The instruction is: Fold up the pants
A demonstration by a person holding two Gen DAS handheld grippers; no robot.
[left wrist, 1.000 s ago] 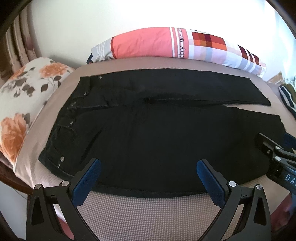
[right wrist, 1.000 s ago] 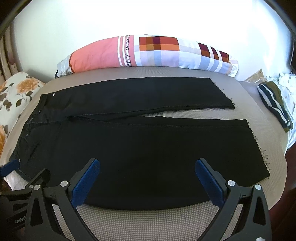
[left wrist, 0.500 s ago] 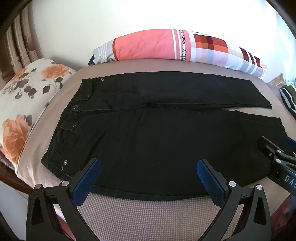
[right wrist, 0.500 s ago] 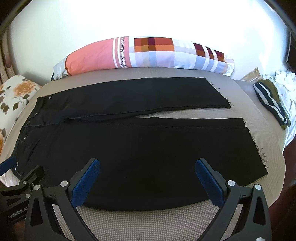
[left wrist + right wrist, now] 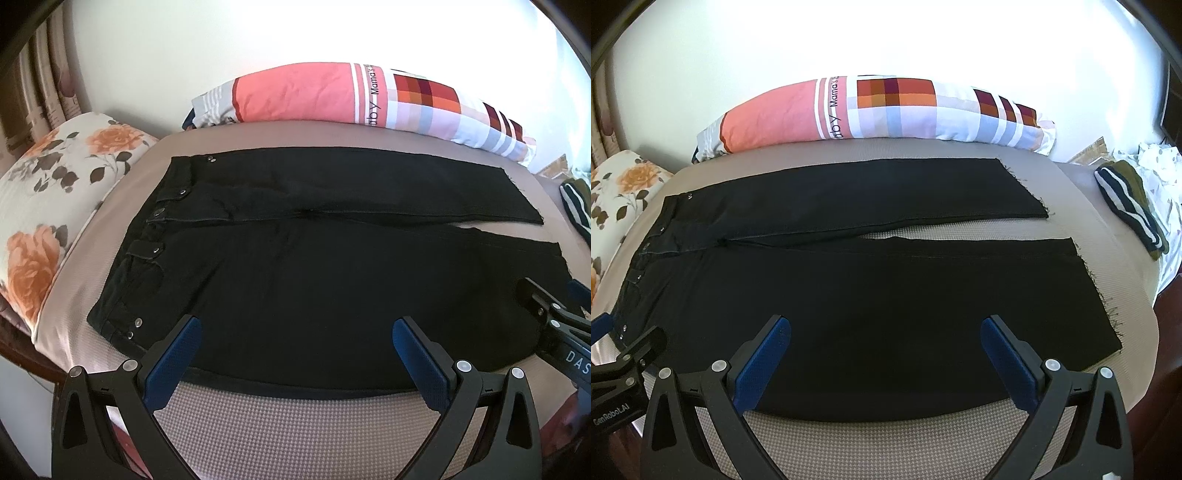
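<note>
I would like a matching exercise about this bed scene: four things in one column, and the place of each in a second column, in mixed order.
Things:
1. black pants
2. floral pillow
3. patchwork bolster
4. striped garment

Places:
A. along the wall at the far edge of the bed
B. beyond the hems, right side
C. spread flat on the bed
D. beside the waistband, left side

Pairs: 1-C, 2-D, 3-A, 4-B

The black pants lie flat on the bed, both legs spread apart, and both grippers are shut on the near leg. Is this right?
Not quite. The black pants do lie flat with legs apart, but the left gripper and right gripper are open, holding nothing, as each wrist view shows.
</note>
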